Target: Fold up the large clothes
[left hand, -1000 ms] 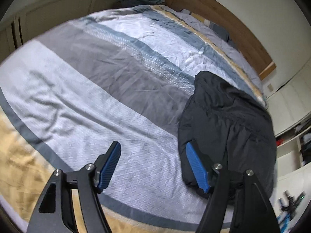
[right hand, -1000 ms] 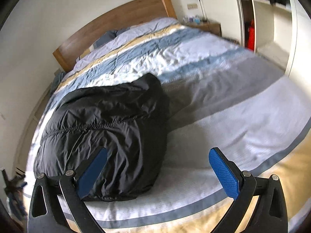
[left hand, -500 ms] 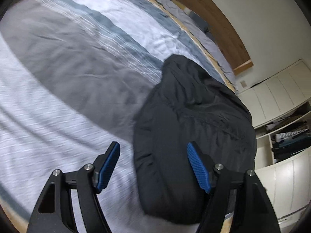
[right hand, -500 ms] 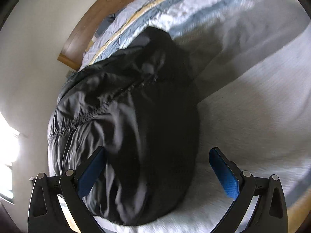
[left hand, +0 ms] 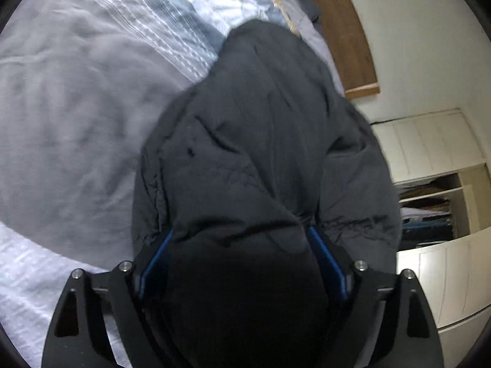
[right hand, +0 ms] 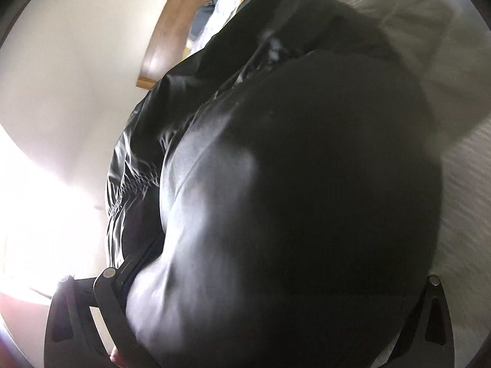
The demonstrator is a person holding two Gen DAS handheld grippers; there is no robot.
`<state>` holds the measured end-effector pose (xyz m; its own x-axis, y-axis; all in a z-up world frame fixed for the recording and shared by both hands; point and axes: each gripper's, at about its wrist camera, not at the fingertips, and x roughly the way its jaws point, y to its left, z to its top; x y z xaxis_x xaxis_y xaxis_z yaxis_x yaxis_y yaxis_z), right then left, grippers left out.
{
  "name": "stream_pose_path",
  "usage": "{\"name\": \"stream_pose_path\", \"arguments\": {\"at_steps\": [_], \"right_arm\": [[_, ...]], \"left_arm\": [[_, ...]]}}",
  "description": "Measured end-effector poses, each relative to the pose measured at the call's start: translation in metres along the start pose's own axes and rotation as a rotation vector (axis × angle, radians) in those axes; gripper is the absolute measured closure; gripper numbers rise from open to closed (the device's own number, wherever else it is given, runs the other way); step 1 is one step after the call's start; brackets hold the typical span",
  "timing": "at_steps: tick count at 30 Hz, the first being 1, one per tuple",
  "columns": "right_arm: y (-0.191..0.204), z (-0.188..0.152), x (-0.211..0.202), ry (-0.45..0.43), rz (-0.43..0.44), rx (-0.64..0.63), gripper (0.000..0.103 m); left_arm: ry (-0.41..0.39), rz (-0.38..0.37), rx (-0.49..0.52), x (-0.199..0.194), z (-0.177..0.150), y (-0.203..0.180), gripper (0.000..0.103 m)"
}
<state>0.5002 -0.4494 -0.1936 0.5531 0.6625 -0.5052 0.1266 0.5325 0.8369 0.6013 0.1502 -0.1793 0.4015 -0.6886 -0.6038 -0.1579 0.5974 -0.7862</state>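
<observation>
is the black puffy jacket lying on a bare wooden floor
No, the black puffy jacket lies on a bed with a grey, white and blue striped cover, in front of the wooden headboard.

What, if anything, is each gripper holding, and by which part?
Nothing is clearly gripped. The black jacket bulges by its near end between the opening jaws of the left gripper and inside the wide right gripper.
</observation>
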Motion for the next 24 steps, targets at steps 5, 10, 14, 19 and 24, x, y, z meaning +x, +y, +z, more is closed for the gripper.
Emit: {"name": "stream_pose_path", "arguments": {"at_steps": [5, 10, 14, 19, 24], "right_arm": [[0.009, 0.003, 0.011, 0.005, -0.039, -0.005, 0.002], [0.046, 0.004, 0.004, -0.026, -0.018, -0.085, 0.047], [0.101, 0.007, -0.010, -0.057, -0.036, -0.226, 0.062], [0.174, -0.004, -0.035, -0.091, -0.021, -0.394, 0.067], [0.215, -0.029, -0.067, -0.109, 0.020, -0.475, 0.067]], "left_arm": [[-0.065, 0.014, 0.044, 0.007, -0.012, -0.025, 0.035], [-0.095, -0.024, 0.127, -0.001, -0.020, -0.071, 0.078], [-0.144, -0.088, 0.207, -0.025, -0.024, -0.121, 0.084], [-0.178, -0.152, 0.325, -0.065, -0.044, -0.185, 0.084], [-0.202, -0.190, 0.376, -0.112, -0.078, -0.199, 0.084]]}}
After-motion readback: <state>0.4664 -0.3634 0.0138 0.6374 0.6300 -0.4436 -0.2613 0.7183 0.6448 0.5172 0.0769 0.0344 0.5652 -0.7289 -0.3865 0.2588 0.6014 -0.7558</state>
